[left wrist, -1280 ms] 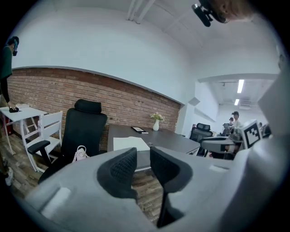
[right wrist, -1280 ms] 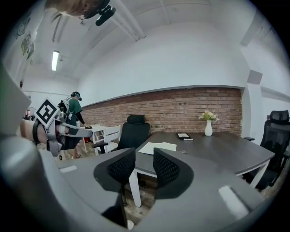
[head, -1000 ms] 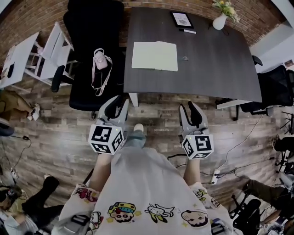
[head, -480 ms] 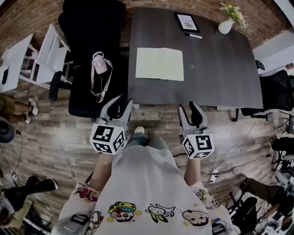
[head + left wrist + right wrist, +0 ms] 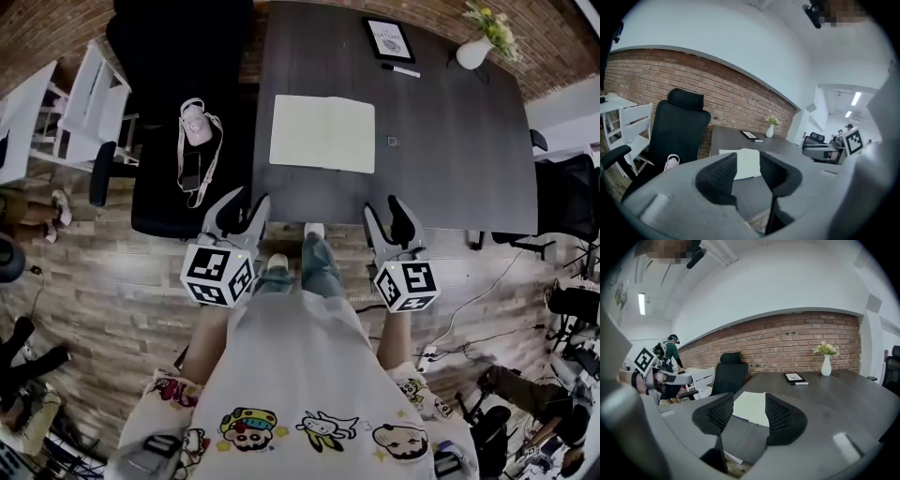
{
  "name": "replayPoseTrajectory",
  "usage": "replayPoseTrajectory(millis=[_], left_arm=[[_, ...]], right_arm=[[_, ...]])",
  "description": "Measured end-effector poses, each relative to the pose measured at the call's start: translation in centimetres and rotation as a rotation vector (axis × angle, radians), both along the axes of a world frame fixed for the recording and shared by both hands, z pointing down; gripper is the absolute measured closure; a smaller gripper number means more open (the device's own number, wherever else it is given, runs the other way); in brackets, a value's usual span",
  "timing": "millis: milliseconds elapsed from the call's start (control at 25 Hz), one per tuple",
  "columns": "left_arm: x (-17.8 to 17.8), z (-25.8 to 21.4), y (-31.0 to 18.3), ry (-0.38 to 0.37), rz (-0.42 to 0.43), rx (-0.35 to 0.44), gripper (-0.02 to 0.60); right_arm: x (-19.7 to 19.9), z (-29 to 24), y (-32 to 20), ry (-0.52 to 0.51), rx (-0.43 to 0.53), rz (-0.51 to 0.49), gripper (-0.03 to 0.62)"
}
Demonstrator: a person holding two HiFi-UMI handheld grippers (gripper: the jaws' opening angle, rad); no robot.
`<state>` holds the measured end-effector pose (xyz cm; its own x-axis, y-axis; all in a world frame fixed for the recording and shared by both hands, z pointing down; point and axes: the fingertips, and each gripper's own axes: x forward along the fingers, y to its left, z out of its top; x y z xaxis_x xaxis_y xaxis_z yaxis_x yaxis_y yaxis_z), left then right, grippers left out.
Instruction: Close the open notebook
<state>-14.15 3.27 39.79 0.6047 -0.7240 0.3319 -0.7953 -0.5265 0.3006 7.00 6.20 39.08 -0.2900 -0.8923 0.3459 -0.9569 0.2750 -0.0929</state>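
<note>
Open cream paper notebook (image 5: pixel 322 133) lies flat on dark grey table (image 5: pixel 441 159). Left tongs (image 5: pixel 251 200) and right tongs (image 5: pixel 384 206), at the table's near edge: spread, just been opening, nothing between.

**Person and handheld rig, looks only**

White T-shirt (image 5: pixel 281 361), short sleeves, with a row of colourful cartoon prints across it. Blue jeans (image 5: pixel 322 268), white shoes (image 5: pixel 277 262). The left gripper (image 5: pixel 246 201) and right gripper (image 5: pixel 384 208) match: light grey moulded shells, forked, smooth and rounded. Their jaws are lined with black ribbed pads (image 5: pixel 717 178). Each has a white cube (image 5: pixel 217 276) at its near end, with black square markers on the faces. No cables visible on either.
</note>
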Motion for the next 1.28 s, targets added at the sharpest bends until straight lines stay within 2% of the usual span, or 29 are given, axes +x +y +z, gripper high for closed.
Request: replayPoseTrajectory(millis=[320,480,840,1280], left_arm=[[4.0,-3.1,-7.8,0.011,-0.093,0.075,0.439],[6.2,-3.9,-10.5,0.008,-0.133,0.086,0.439],[8.0,-3.3,-13.7,0.012,-0.192,0.057,0.439],[8.1,-0.6,-15.6,0.033,-0.146,-0.046,0.438]], right_arm=[[4.4,-1.1,-8.6,-0.013,0.032,-0.087,0.384],[6.4,-1.8,-12.2,-0.031,0.04,-0.131,0.384],[8.3,-0.9,-16.5,-0.034,0.01,-0.192,0.39],[7.5,2.0,-18.4,-0.01,-0.094,-0.188,0.395]])
